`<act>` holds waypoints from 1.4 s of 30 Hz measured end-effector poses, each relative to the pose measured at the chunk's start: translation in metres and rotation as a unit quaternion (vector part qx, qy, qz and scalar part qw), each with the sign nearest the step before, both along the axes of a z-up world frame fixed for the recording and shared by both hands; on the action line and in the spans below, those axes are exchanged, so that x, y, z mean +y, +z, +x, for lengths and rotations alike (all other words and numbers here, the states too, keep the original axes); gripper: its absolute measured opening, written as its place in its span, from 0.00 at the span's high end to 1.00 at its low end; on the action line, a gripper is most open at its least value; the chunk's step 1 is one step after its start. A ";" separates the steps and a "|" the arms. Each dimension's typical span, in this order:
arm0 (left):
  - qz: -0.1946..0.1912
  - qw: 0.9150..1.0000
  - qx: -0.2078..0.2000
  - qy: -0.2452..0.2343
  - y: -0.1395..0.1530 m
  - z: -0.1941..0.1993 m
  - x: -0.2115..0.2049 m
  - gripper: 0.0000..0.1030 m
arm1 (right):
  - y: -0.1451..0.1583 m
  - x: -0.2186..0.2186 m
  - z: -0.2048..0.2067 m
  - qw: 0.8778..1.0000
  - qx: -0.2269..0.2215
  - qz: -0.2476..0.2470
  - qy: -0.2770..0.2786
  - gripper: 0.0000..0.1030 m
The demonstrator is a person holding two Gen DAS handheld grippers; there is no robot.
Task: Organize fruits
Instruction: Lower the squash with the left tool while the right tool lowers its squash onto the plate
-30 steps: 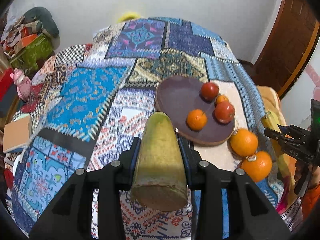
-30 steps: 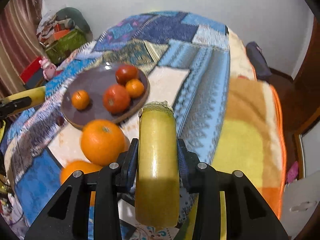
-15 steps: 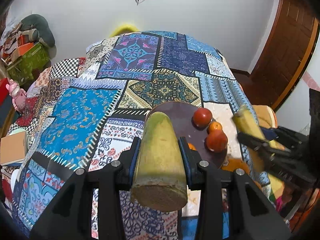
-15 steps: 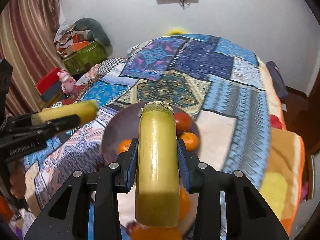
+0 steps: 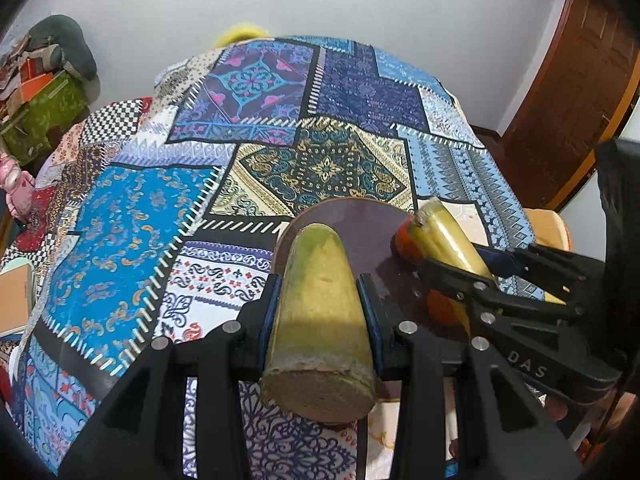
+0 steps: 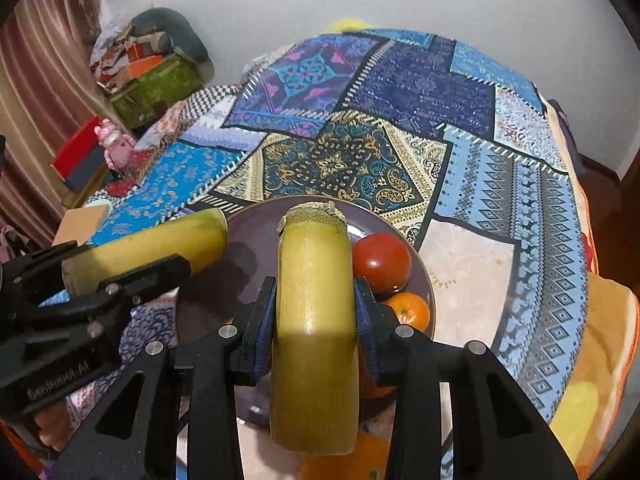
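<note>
Gripping cane pieces, both jaws clamped | left gripper (image 5: pixel 320 308), right gripper (image 6: pixel 314 312) over plate (image 6: pixel 256 232) | tomato (image 6: pixel 382 262), tangerine (image 6: pixel 410 310) beside

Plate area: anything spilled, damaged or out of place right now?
Nothing spilled. The only oddity: both yellow-green pieces are cut stubs, not whole fruit, one clamped in the left gripper, one in the right gripper, both over the plate. Tomato and orange sit on it.
</note>
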State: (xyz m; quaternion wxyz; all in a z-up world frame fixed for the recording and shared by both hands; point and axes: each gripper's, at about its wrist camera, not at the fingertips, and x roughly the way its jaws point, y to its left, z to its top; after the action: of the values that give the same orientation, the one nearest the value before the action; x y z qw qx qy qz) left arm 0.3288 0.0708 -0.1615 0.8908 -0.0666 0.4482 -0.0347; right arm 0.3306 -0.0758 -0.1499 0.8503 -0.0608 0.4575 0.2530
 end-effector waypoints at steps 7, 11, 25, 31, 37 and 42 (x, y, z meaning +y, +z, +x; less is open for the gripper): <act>0.001 1.000 0.016 -0.005 -0.015 0.014 -0.004 0.63 | -0.009 0.007 0.014 1.000 0.027 -0.013 0.006 0.67; -0.003 1.000 0.024 -0.004 -0.022 0.020 -0.004 0.63 | -0.013 0.012 0.020 0.999 0.040 -0.022 0.010 0.67; -0.022 0.999 0.038 0.004 -0.028 0.020 -0.001 0.64 | -0.017 0.009 0.021 0.998 0.066 -0.015 0.011 0.66; -0.003 1.000 0.018 -0.004 -0.008 0.010 -0.009 0.64 | -0.002 0.001 0.010 0.999 0.051 0.003 0.001 0.66; 0.010 1.000 -0.007 -0.005 0.019 -0.012 -0.012 0.64 | 0.020 -0.007 -0.014 1.000 0.007 -0.002 -0.002 0.66; 0.020 0.999 -0.027 -0.010 0.039 -0.036 -0.013 0.62 | 0.042 -0.021 -0.039 0.999 -0.038 -0.005 -0.005 0.66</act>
State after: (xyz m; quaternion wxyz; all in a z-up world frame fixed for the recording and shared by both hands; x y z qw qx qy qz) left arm 0.2928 0.0576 -0.1225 0.9035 -0.0433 0.4249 -0.0369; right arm 0.2913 -0.0971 -0.1078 0.8679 -0.0720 0.4269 0.2436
